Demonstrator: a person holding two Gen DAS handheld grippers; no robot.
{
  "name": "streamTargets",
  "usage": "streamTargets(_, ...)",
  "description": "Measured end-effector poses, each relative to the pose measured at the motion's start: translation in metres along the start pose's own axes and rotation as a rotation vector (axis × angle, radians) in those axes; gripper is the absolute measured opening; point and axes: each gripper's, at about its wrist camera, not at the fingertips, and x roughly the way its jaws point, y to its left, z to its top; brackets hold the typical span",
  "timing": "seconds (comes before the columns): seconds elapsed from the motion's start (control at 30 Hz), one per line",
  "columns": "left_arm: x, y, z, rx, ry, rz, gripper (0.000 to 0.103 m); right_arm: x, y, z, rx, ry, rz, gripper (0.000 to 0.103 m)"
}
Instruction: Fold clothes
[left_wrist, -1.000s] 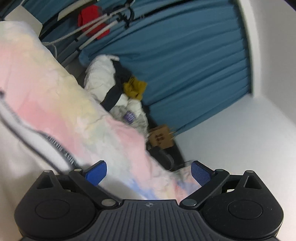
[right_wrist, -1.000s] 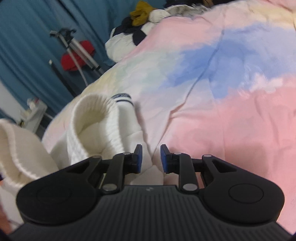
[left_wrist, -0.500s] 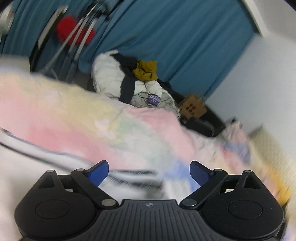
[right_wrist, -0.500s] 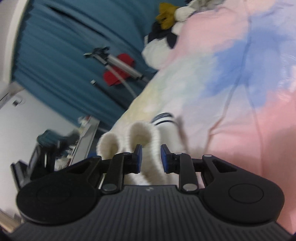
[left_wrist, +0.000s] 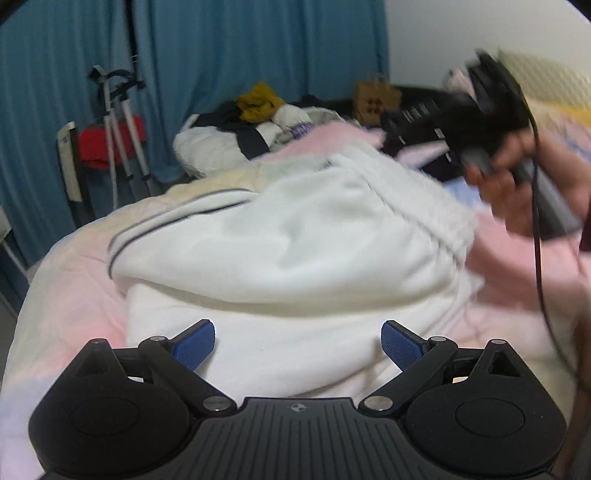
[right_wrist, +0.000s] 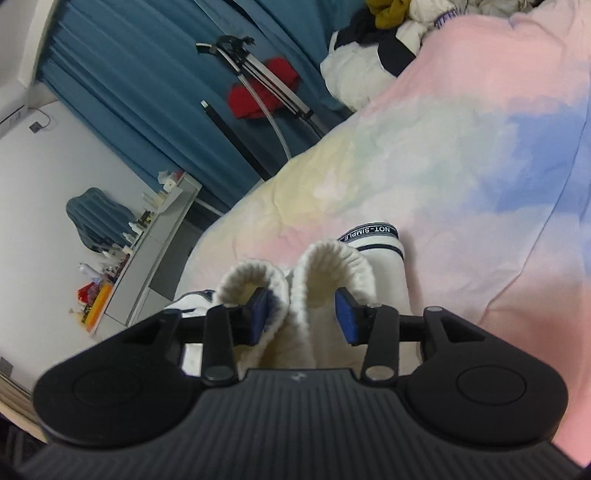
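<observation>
While the white garment (left_wrist: 288, 251) lies half doubled over on the bed (right_wrist: 480, 155), right gripper (right_wrist: 303, 317) straddles its ribbed hem, pads apart, left gripper (left_wrist: 297, 341) spread empty above it; folding looks unfinished.

Our left gripper (left_wrist: 297, 345) hangs with its jaws spread wide, gripping nothing. Our right gripper (right_wrist: 303, 315) has its jaws part-open, held up in our right hand (left_wrist: 517, 184).
</observation>
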Motion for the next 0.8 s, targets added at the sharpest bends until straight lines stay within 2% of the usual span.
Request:
streamTargets(0.07, 0.011, -0.003, -0.007, 0.039, 0.012, 0.014, 0.094, 0.002, 0.005, 0.003, -0.031, -0.011, 0.009, 0.039)
streamTargets(0.1, 0.016, -0.005, -0.01, 0.057, 0.014, 0.022, 0.092, 0.004, 0.008, 0.005, -0.055, -0.021, 0.007, 0.028)
streamTargets(0.13, 0.019, -0.007, -0.012, 0.067, 0.01, 0.023, 0.086, 0.005, 0.014, 0.007, -0.084, -0.037, -0.003, 0.022)
streamTargets(0.17, 0.021, -0.008, -0.012, 0.069, 0.005, 0.014, 0.08, 0.007, 0.017, 0.008, -0.096, -0.047, -0.004, 0.02)
streamTargets(0.2, 0.022, -0.008, -0.013, 0.069, 0.007, -0.004, 0.062, 0.008, 0.02, 0.01, -0.097, -0.061, 0.004, 0.018)
streamTargets(0.23, 0.023, -0.008, -0.013, 0.066, 0.01, -0.022, 0.032, 0.009, 0.017, 0.013, -0.075, -0.075, 0.016, 0.017)
streamTargets(0.27, 0.024, -0.007, -0.013, 0.057, 0.014, -0.037, 0.021, 0.01, 0.01, 0.017, -0.046, -0.08, 0.014, 0.017)
streamTargets(0.33, 0.018, -0.008, -0.012, 0.044, -0.007, -0.052, 0.012, 0.012, -0.003, 0.024, 0.012, -0.092, 0.009, 0.017)
streamTargets(0.47, 0.012, -0.008, -0.013, 0.025, -0.015, -0.102, 0.011, 0.018, -0.033, 0.035, 0.132, -0.107, 0.001, 0.017)
streamTargets(0.57, 0.016, -0.008, -0.015, 0.019, -0.006, -0.124, 0.011, 0.035, -0.074, 0.023, 0.258, -0.061, -0.002, 0.019)
streamTargets(0.67, 0.018, -0.008, -0.014, 0.027, -0.009, -0.119, 0.013, 0.033, -0.081, 0.022, 0.28, -0.053, 0.013, 0.022)
streamTargets(0.8, 0.013, -0.004, -0.013, 0.006, -0.04, -0.132, 0.032, 0.016, -0.066, 0.02, 0.234, -0.079, -0.003, 0.023)
